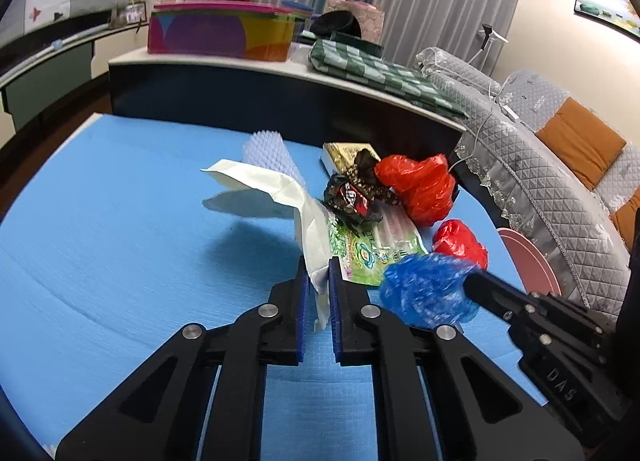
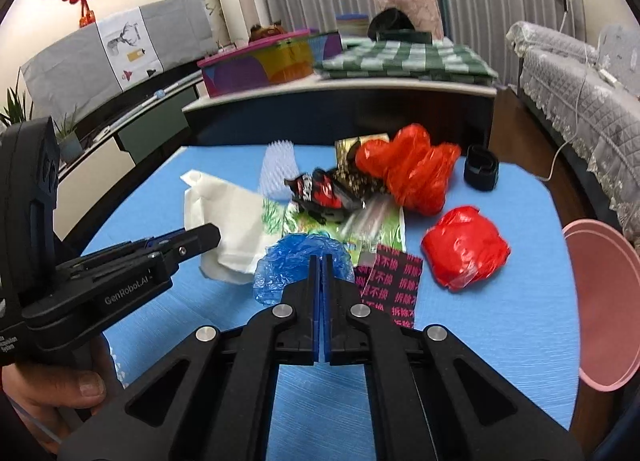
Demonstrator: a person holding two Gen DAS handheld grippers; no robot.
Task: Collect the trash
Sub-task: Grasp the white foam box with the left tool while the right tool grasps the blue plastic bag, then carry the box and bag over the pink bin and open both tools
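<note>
Grippers are each gripping trash: left gripper point(image 1: 318, 273) pinching the white paper bag point(image 1: 276, 197), right gripper point(image 2: 322, 267) clamping the blue plastic bag point(image 2: 296, 261), with the pink bin point(image 2: 604, 313) lying nearer the right one.

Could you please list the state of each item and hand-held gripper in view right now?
Left hand-held gripper: shut on the white paper bag.
White paper bag: pinched at one end, crumpled.
Right hand-held gripper: shut on the blue plastic bag.
Blue plastic bag: scrunched, gripped.
Large red plastic bag: crumpled, lying free.
Small red plastic bag: balled up, lying free.
Pink bin: open.
</note>
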